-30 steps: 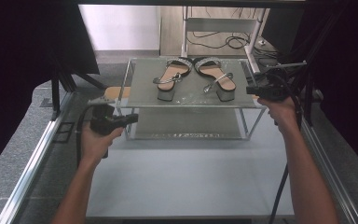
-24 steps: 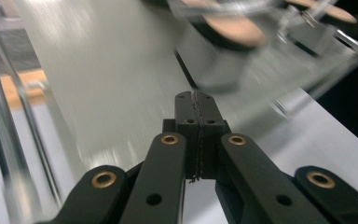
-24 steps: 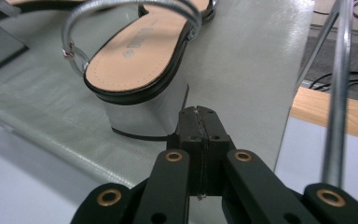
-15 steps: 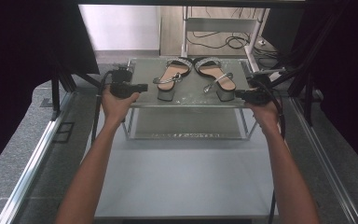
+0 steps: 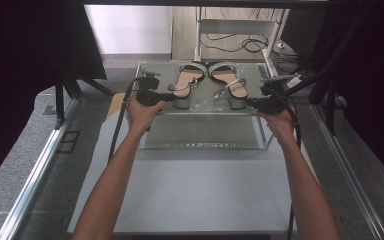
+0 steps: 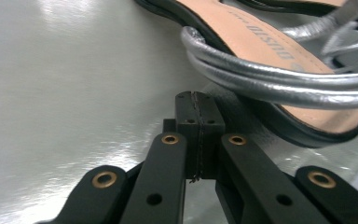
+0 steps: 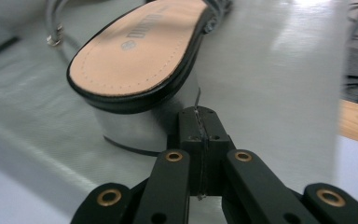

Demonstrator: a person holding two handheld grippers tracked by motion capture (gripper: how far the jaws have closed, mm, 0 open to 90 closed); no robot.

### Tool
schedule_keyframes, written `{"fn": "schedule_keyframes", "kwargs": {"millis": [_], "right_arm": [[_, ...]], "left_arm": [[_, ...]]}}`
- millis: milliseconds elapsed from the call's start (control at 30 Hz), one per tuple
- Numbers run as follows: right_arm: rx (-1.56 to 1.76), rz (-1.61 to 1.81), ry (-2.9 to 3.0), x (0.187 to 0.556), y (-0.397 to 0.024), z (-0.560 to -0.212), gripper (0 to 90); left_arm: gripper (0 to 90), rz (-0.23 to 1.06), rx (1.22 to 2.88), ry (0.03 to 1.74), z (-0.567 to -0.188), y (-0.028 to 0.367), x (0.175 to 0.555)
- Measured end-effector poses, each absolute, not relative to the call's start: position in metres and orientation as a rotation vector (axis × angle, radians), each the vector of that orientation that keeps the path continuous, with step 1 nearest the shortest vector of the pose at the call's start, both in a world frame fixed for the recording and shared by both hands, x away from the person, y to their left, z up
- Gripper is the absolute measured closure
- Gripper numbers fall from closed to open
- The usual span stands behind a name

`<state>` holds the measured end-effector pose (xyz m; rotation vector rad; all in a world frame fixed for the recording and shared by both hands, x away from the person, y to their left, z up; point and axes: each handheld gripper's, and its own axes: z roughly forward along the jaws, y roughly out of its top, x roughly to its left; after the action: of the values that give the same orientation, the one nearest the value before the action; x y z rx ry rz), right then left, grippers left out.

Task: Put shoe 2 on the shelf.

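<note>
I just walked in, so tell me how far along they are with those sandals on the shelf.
Early. Both sandals sit on the grey shelf, none lifted. The left gripper and right gripper, jaws shut and empty, hover beside the block heels. Opening, gripping and moving the sandals remain.

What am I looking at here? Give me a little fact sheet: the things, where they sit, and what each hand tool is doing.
Things: left sandal and right sandal, a block-heeled pair with silver straps
Where: side by side on a see-through shelf above the table
Left gripper: jaws shut, empty, tips at the near side of the left sandal
Right gripper: jaws shut, empty, tips close to the silver heel of the right sandal
Contact: cannot tell whether either gripper touches its sandal
</note>
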<state>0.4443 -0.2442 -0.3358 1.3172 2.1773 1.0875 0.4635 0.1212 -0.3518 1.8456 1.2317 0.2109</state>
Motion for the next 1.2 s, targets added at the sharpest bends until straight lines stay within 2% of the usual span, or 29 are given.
{"fn": "schedule_keyframes", "kwargs": {"millis": [300,567,700,833,1200], "right_arm": [[1.214,1.112,2.267,0.441,-0.211,-0.336,89.6],[1.203,1.107,2.268,0.442,-0.195,-0.337,89.6],[1.19,1.1,2.261,0.441,-0.194,-0.337,89.5],[1.172,1.128,2.258,0.435,-0.2,-0.336,87.7],[1.077,1.274,2.224,0.384,-0.231,-0.337,83.7]], "left_arm": [[90.0,0.146,1.848,1.179,-0.354,0.089,0.459],[90.0,0.156,1.872,1.173,-0.352,0.076,0.461],[89.5,0.14,1.876,1.161,-0.353,0.079,0.46],[84.9,0.189,1.879,1.161,-0.352,0.089,0.455],[78.8,0.211,1.834,1.062,-0.354,0.132,0.402]]}}
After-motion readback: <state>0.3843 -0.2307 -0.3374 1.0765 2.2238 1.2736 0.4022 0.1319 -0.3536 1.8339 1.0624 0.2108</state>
